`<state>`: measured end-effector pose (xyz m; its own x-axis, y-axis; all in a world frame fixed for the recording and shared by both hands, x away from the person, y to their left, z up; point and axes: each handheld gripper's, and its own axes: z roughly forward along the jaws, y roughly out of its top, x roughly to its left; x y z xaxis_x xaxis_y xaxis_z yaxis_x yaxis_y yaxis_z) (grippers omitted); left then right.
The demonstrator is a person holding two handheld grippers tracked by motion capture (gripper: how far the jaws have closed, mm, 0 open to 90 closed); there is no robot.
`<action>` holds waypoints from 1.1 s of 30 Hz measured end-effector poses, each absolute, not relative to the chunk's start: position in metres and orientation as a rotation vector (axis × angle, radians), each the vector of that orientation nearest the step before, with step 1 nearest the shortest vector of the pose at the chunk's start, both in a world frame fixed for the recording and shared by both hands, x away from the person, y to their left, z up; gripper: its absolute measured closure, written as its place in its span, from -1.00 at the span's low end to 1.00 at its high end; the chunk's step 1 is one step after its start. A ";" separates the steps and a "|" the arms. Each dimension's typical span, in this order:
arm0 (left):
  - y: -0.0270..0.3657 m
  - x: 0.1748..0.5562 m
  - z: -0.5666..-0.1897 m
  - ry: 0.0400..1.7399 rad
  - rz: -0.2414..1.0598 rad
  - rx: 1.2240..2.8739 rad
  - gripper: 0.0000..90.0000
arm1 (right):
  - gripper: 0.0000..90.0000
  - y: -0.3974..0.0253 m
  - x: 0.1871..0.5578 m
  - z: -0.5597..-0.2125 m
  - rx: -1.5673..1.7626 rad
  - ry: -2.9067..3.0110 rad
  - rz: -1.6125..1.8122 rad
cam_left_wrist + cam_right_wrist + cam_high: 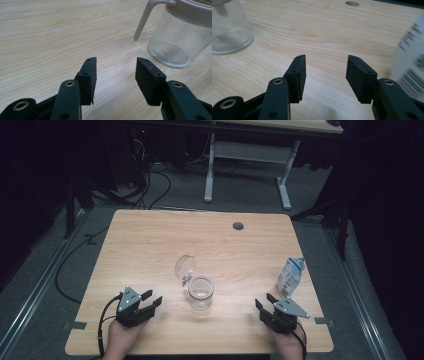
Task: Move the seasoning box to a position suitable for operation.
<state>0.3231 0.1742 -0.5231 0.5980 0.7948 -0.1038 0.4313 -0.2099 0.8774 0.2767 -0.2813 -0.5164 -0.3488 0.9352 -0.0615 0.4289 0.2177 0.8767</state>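
High view: a pale wooden bench (150, 245) carries a clear glass jar (200, 293) near its middle, toward the person's edge. The jar stands upright, and its hinged lid (184, 267) is swung open and stands up behind it, on the far left side of the mouth. The left gripper (150, 299) sits at the near left of the bench, held by a hand that comes in from the bottom edge; its jaws are spread, hold nothing, and point toward the jar, which lies just to their right with a gap of bare wood between. The right gripper (265, 301) sits at the near right, its jaws also spread and empty, and it is farther from the jar than the left one. A small white carton (290, 276) stands upright near the right edge of the bench, just beyond the right gripper.

In the left gripper view, the jar rises at the upper right, empty, with a pale rim and a clasp arm hanging down its side. In the right gripper view, the jar shows at the upper left, and the carton is blurred at the right edge, close beside the right-hand jaw.
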 end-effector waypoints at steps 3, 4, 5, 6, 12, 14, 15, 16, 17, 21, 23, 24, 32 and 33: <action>0.174 0.323 -0.523 0.991 0.462 1.841 0.15 | 0.12 -0.288 0.272 -0.517 1.275 1.877 1.056; 0.174 0.323 -0.523 0.992 0.462 1.839 0.15 | 0.12 -0.295 0.269 -0.518 1.290 1.867 1.047; 0.174 0.323 -0.523 0.991 0.462 1.839 0.15 | 0.12 -0.295 0.269 -0.518 1.290 1.867 1.047; 0.174 0.323 -0.523 0.990 0.462 1.840 0.15 | 0.11 -0.298 0.267 -0.519 1.297 1.862 1.042; 0.173 0.323 -0.523 0.984 0.459 1.841 0.15 | 0.10 -0.319 0.259 -0.519 1.338 1.814 1.014; 0.173 0.322 -0.523 0.982 0.460 1.841 0.15 | 0.09 -0.326 0.258 -0.519 1.355 1.794 1.005; 0.173 0.322 -0.523 0.983 0.460 1.839 0.15 | 0.08 -0.333 0.259 -0.518 1.376 1.774 1.008; 0.173 0.322 -0.523 0.982 0.461 1.840 0.15 | 0.08 -0.333 0.259 -0.518 1.376 1.774 1.008; 0.173 0.322 -0.523 0.982 0.461 1.839 0.15 | 0.08 -0.334 0.259 -0.517 1.383 1.767 1.008; 0.174 0.322 -0.523 0.982 0.460 1.839 0.15 | 0.06 -0.342 0.261 -0.516 1.402 1.739 0.993; 0.173 0.323 -0.523 0.982 0.455 1.838 0.15 | 0.05 -0.344 0.263 -0.513 1.410 1.725 0.992; 0.173 0.323 -0.523 0.980 0.454 1.838 0.15 | 0.03 -0.346 0.266 -0.511 1.411 1.709 0.987; 0.183 0.326 -0.521 0.969 0.475 1.857 0.15 | 0.03 -0.354 0.276 -0.502 1.447 1.658 0.998; 0.184 0.326 -0.522 0.976 0.464 1.854 0.15 | 0.03 -0.354 0.278 -0.501 1.449 1.655 0.994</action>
<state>0.3256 0.1842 -0.5218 0.6085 0.7880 -0.0936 0.4254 -0.2244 0.8768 0.2777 -0.3543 -0.5007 -0.1173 0.9928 -0.0242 0.4453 0.0743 0.8923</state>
